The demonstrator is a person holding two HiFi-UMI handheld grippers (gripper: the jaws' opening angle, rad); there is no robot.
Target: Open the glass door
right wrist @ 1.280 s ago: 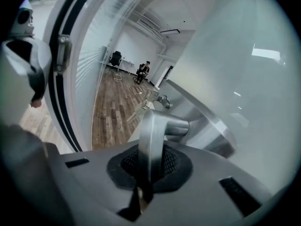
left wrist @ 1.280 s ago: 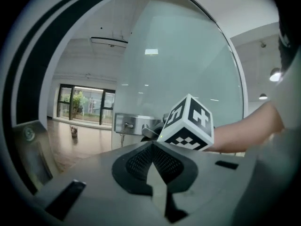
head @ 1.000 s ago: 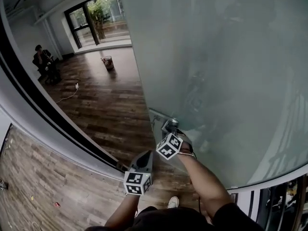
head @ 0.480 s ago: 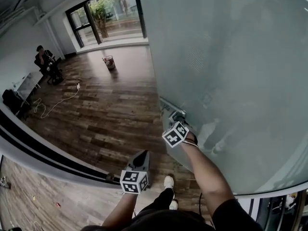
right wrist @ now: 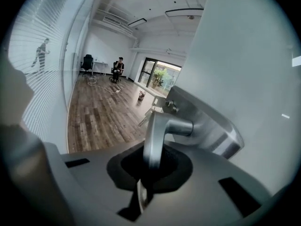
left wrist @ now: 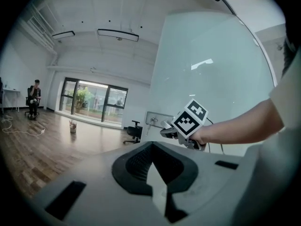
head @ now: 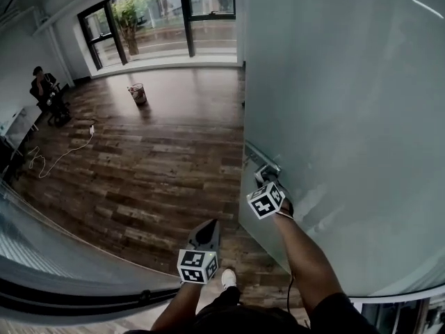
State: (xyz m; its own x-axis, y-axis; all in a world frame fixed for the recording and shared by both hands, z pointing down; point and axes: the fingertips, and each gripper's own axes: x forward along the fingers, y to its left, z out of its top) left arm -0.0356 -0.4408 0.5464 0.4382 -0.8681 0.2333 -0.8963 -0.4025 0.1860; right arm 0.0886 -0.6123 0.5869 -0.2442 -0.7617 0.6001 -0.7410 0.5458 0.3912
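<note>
The frosted glass door (head: 348, 117) fills the right of the head view, swung wide from its frame. A metal lock plate (right wrist: 207, 121) on the door's edge carries a silver lever handle (right wrist: 155, 135). My right gripper (right wrist: 149, 173) is shut on that lever, whose tip disappears between the jaws. From above, the right gripper (head: 268, 179) sits at the handle (head: 266, 167), marker cube toward me. My left gripper (head: 206, 234) hovers lower left over the wooden floor, touching nothing. Its jaws (left wrist: 157, 182) are shut with nothing between them, and it looks toward the right gripper's cube (left wrist: 189, 119).
The dark door frame and striped glass wall (head: 69, 284) curve along the bottom left. Beyond lie wooden floor, a small bucket (head: 137, 93), a cable (head: 55, 155), a seated person (head: 43, 89) and tall windows (head: 160, 16). An office chair (left wrist: 135, 131) stands behind the door. My shoe (head: 228, 278) is below.
The door has swung further open with my right gripper still on the handle. The frame has slid to the bottom left of the view. Both grippers advanced into the room.
</note>
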